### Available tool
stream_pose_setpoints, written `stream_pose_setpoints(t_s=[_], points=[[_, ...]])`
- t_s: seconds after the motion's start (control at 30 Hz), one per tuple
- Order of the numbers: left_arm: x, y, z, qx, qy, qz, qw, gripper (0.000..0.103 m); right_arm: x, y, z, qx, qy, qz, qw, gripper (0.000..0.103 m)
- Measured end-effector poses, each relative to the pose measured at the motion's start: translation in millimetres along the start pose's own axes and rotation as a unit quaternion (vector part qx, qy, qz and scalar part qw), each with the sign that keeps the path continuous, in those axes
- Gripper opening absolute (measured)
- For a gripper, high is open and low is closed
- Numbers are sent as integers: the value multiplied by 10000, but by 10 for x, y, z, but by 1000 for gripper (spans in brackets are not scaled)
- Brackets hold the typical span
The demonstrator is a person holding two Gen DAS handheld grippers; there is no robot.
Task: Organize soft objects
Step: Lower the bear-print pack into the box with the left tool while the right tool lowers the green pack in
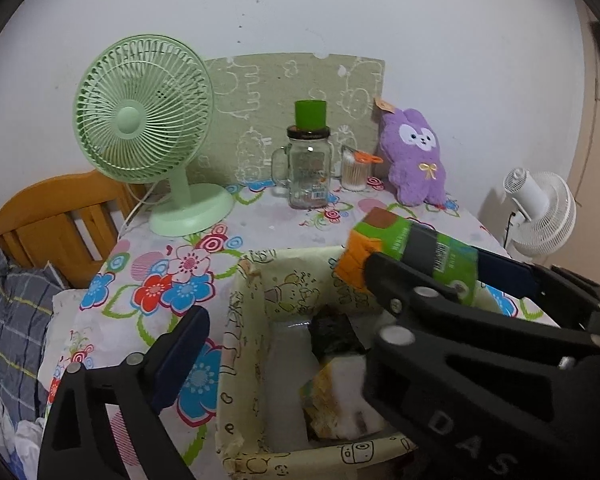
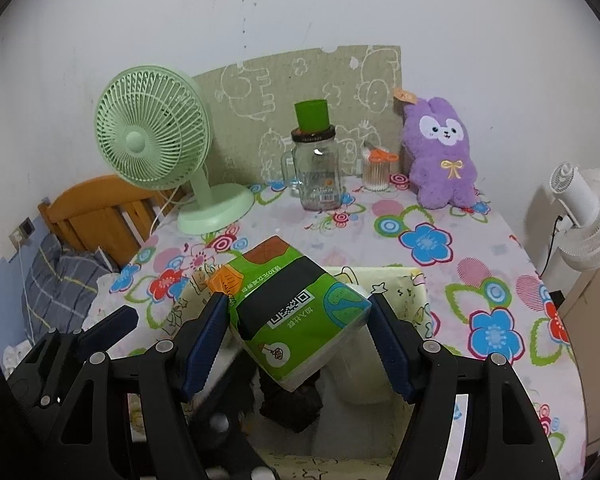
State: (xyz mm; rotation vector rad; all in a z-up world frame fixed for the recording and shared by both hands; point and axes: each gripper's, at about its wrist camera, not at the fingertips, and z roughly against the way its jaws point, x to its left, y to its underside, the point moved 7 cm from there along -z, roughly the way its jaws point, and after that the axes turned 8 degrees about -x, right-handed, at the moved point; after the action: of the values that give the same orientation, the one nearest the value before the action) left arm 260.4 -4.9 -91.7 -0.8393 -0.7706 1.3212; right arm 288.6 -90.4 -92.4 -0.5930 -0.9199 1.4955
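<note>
Left gripper [image 1: 284, 344]: jaws wide, nothing between
Right gripper [image 1: 452, 268]: clamps tissue pack [image 1: 444, 252] over fabric bin [image 1: 236, 360]
Far right: purple plush bunny [image 1: 416, 156]
Far left: green fan [image 1: 144, 120]

Both wrist cameras are looking forward and down over the box [image 1: 300, 360], close above it. The left view is sitting left of the box, the right view [image 2: 400, 280] nearer its middle. The 2 views are sharing the box and the green fan [image 1: 144, 108] [image 2: 152, 124] beyond it.
</note>
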Motion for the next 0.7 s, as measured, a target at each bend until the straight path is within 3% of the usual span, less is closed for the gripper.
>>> stream_pose_setpoints(t_s=[0.3, 0.37, 0.43, 0.7], points=[[127, 74, -129, 256, -165, 141, 9994, 98, 105, 110, -211, 342, -177, 141, 9992, 76], [165, 83, -146, 295, -165, 215, 9992, 98, 151, 130, -241, 398, -228, 224, 9987, 89], [181, 91, -147, 318, -138, 258, 9991, 98, 161, 135, -246, 373, -229, 250, 9987, 93], [138, 82, -102, 282, -104, 155, 9994, 98, 104, 138, -187, 369, -137, 206, 9990, 94]])
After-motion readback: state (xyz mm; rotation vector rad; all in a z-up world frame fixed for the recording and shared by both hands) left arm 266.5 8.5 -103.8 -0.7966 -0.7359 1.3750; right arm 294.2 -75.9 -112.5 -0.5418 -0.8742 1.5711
